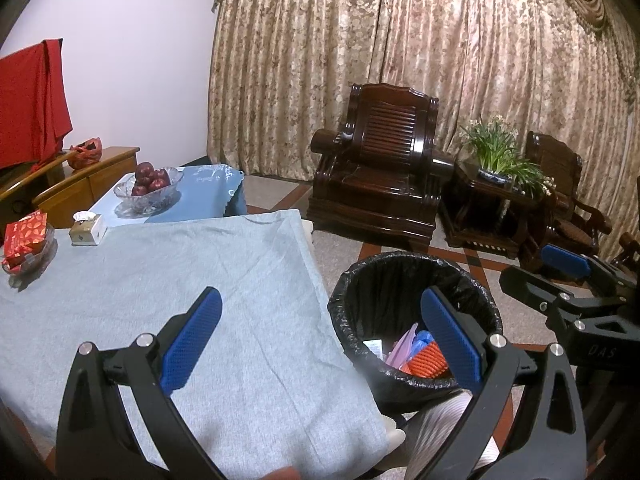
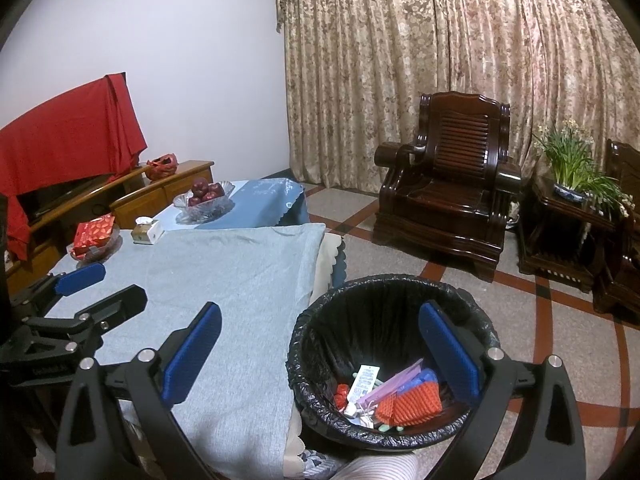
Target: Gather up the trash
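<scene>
Trash bin [image 2: 394, 360], black-lined, sits on the floor just off the table [image 2: 240, 280] edge, wrappers [image 2: 404, 398] piled inside. Right gripper [image 2: 320, 354] spread wide, empty, above its rim; left gripper [image 1: 320, 344] released too, straddling the tablecloth's edge.

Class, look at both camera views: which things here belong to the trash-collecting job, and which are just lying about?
Belongs to the job:
bin
trash in the bin
left gripper, open
right gripper, open

Just lying about:
apple bowl
tissue box
red packet in a glass dish
armchair
potted plant
</scene>
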The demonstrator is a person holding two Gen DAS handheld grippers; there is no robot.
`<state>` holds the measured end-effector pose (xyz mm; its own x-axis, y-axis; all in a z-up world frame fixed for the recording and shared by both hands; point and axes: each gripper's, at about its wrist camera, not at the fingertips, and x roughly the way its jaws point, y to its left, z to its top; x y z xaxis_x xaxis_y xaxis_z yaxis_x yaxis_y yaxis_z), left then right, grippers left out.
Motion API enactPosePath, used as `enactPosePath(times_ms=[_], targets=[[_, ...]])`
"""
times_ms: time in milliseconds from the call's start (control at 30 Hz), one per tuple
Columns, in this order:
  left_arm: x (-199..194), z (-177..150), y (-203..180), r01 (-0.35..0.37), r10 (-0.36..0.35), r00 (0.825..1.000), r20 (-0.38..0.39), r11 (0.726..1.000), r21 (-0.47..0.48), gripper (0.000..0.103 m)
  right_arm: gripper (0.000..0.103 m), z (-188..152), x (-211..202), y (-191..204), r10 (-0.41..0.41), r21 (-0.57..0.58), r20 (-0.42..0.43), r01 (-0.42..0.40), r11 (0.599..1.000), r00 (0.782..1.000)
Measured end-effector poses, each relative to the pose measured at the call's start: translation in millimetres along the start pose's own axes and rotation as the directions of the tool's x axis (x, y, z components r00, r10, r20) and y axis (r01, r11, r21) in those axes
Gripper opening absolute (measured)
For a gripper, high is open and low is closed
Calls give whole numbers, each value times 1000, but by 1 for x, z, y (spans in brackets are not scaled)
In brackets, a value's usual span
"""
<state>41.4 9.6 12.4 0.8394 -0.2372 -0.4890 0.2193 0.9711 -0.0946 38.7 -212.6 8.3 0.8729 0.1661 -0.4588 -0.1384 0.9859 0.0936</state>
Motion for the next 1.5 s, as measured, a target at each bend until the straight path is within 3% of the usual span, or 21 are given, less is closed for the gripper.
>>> enactPosePath(times_ms=[1500], targets=[[-1, 1, -2, -3, 3, 1000, -4, 1000, 4, 97, 97, -1, 1, 1, -1, -1, -2, 1, 1000, 1000]])
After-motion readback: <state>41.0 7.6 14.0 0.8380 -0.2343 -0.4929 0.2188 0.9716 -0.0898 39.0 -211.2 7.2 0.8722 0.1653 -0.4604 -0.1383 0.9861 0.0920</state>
